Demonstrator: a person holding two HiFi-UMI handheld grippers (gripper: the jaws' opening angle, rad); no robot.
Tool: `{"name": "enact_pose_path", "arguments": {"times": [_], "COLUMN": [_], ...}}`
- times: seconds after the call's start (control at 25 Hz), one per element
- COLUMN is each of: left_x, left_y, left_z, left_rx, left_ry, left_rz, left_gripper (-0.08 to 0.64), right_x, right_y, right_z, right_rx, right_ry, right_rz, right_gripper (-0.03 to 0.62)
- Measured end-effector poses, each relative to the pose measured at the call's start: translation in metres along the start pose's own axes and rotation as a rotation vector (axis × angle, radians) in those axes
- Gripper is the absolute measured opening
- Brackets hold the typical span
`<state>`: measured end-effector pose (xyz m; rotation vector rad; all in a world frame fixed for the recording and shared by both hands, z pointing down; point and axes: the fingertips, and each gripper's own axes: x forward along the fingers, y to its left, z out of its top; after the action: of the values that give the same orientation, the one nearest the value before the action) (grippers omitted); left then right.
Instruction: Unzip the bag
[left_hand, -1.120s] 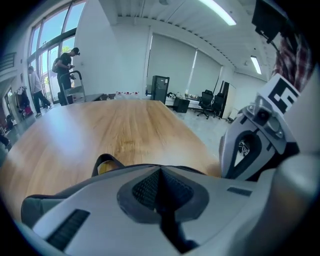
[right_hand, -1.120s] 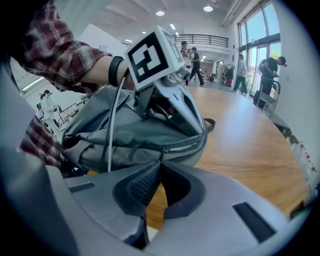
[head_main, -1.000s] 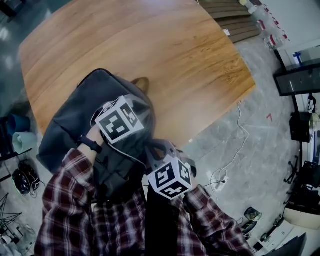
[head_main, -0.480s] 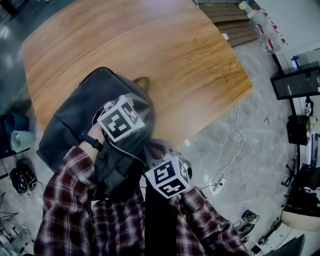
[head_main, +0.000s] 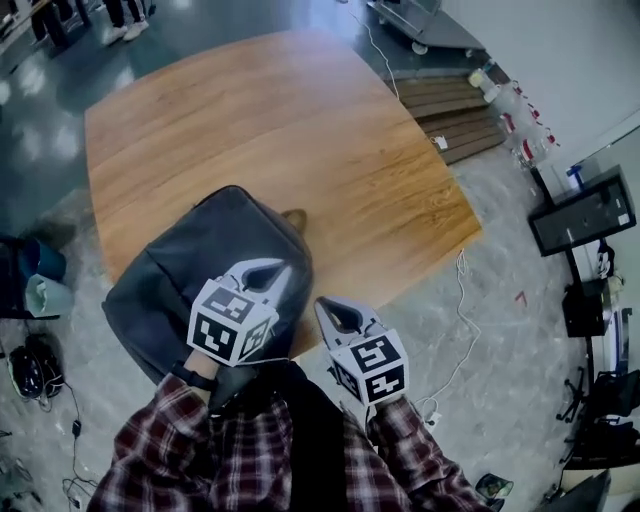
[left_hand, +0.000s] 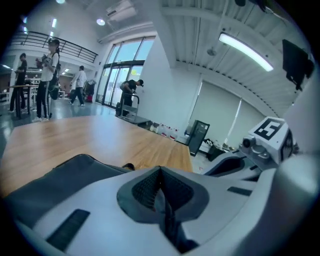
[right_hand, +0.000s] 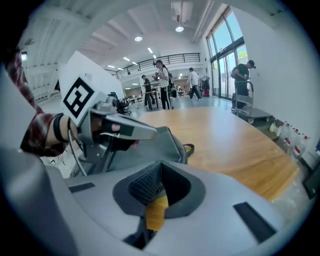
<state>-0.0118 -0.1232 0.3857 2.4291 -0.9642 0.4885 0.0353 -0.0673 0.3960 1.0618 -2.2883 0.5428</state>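
Tabletop carries the dark grey backpack at its near left corner, overhanging the near edge. Both grippers, down on the backpack half a second ago, have drawn back toward the person. The left gripper hovers over its near end, and the right gripper is just off the tabletop. Both sets of fingers are pressed together on nothing. The zip is not visible; this looks like a release after the pull.
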Motion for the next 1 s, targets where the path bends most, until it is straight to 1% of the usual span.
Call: {"name": "enact_pose_path", "arguments": {"times": [0.12, 0.28, 0.36, 0.44, 0.56, 0.64, 0.76, 0.88, 1.0], "left_x": [-0.036, -0.089, -0.114, -0.136, -0.155, -0.159, -0.159, -0.158, -0.156], "left_y": [-0.017, -0.029, -0.032, -0.035, -0.042, -0.048, -0.053, -0.054, -0.055], "left_z": [0.024, 0.059, 0.076, 0.089, 0.101, 0.105, 0.108, 0.108, 0.108], "left_rx": [-0.017, -0.045, -0.035, -0.020, -0.040, -0.047, -0.022, -0.021, -0.011], "left_ry": [-0.099, -0.253, -0.328, -0.382, -0.451, -0.471, -0.467, -0.463, -0.458], "left_rz": [0.048, 0.143, 0.190, 0.229, 0.239, 0.236, 0.246, 0.249, 0.253], "left_gripper": [0.009, 0.009, 0.009, 0.009, 0.008, 0.009, 0.008, 0.009, 0.008], "right_x": [-0.013, -0.034, -0.046, -0.058, -0.072, -0.078, -0.087, -0.092, -0.090], "right_y": [0.003, 0.014, 0.022, 0.030, 0.044, 0.053, 0.065, 0.070, 0.068], "right_z": [0.034, 0.079, 0.102, 0.122, 0.144, 0.153, 0.162, 0.167, 0.166], "right_rx": [-0.008, -0.060, -0.088, -0.100, -0.116, -0.141, -0.179, -0.198, -0.202], "right_ry": [-0.090, -0.213, -0.275, -0.337, -0.402, -0.418, -0.437, -0.453, -0.448], "right_rz": [-0.003, -0.003, 0.006, 0.026, 0.066, 0.086, 0.099, 0.109, 0.108], "right_gripper": [0.012, 0.012, 0.012, 0.011, 0.011, 0.011, 0.011, 0.011, 0.011]}}
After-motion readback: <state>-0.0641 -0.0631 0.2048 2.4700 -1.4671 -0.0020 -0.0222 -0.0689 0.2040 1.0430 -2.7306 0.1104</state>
